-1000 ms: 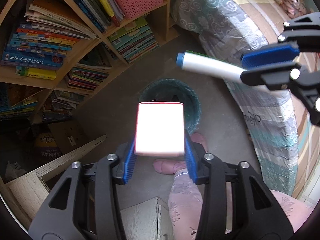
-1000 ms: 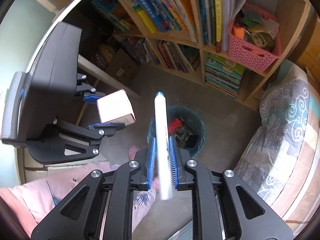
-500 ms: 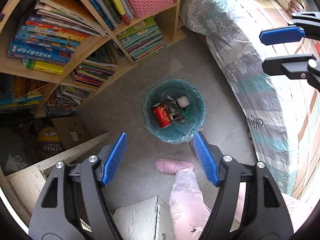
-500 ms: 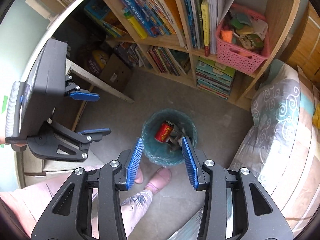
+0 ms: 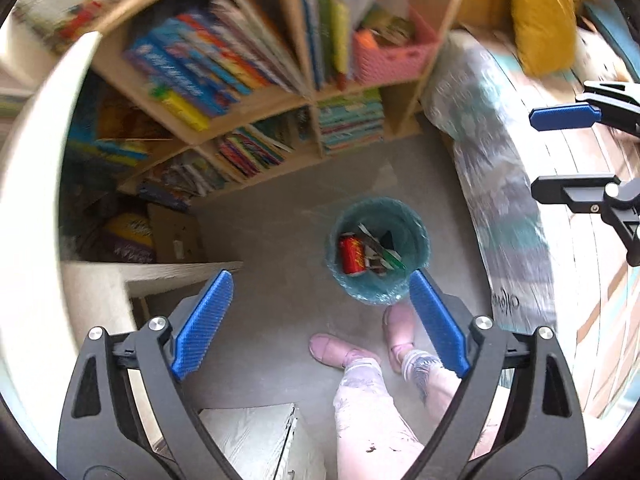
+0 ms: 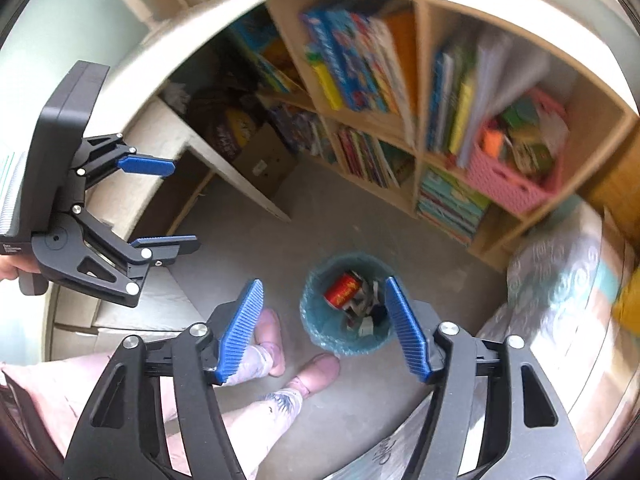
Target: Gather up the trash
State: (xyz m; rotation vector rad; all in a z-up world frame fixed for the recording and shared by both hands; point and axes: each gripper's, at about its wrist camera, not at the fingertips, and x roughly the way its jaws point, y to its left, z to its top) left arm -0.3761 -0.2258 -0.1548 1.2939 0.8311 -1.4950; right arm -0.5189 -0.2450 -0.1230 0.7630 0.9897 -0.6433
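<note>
Left wrist view: the left gripper points steeply down at the grey floor, its two blue ribbed pads spread very wide. Its jaws have just been opening, and nothing lies between them or touches them. Beyond the tip of the right-hand pad stands the round teal bin lined with a thin plastic bag. Inside it lie a red drink can, a green-tipped white marker pen and some dark and white scraps. The person's two feet in pink slippers stand on the floor just beside the bin. At the right edge the right gripper shows from the side, over the bed with its patterned quilt, its pads apart and bare. A wooden bookshelf full of colourful books fills the top of the view, blurred.

Right wrist view: the right gripper also looks down, its blue pads held well apart. Its jaws have just been opening, and they hold nothing. The teal bin sits on the floor between the pads, far below them, with the red can and mixed scraps inside. At the left the left gripper hangs with its pads wide and nothing in them, a hand just showing at its handle. A pink plastic basket sits on a shelf.
</note>
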